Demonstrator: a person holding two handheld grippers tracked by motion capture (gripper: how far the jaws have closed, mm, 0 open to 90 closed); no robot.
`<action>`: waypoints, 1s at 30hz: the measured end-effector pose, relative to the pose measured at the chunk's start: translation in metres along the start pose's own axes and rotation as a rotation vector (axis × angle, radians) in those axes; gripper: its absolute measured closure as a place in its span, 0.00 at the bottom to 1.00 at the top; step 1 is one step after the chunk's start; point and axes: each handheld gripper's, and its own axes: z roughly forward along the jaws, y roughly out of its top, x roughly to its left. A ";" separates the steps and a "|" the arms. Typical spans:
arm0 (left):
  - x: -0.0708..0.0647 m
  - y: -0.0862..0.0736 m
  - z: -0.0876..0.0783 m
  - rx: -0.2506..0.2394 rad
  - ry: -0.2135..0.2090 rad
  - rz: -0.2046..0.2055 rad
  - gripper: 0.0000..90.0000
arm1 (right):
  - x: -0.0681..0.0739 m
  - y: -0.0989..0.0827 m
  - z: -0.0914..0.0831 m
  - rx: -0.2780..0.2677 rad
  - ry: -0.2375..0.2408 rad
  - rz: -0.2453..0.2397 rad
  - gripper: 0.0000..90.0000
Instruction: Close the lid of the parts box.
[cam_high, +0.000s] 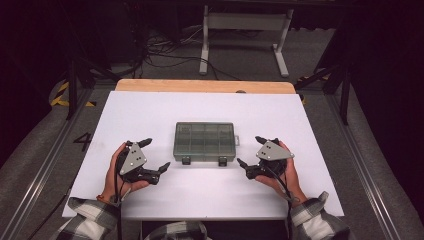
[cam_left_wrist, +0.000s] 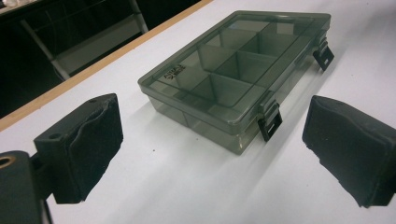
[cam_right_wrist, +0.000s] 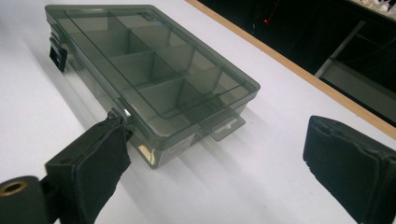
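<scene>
From the high view, the compartment box (cam_high: 205, 141) lies closed mid-worktop (cam_high: 150, 110), with bare white surface all round. The left claw (cam_high: 150, 155) and right claw (cam_high: 248, 151) flank its near corners, both spread and holding nothing. In the left gripper view, the front latches (cam_left_wrist: 270, 122) face the jaws, untouched. In the right gripper view, one jaw sits just beside the box's near corner.

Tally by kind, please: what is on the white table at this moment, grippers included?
Compartment box, smoky translucent, lid closed: 1
Black latches on its front edge: 2
Hand-held grippers, left gripper and right gripper, both open beside the box: 2
Total: 3 separate things, the latches being part of the box.
</scene>
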 end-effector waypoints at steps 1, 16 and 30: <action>0.000 -0.001 -0.002 0.004 0.000 0.000 0.06 | 0.000 0.000 0.000 0.000 0.000 0.002 0.08; 0.001 -0.009 -0.011 0.013 0.011 0.000 0.06 | -0.001 -0.009 -0.012 0.001 -0.013 0.010 0.08; 0.003 -0.017 -0.023 0.020 0.021 -0.012 0.06 | -0.003 -0.019 -0.023 0.000 -0.037 0.009 0.08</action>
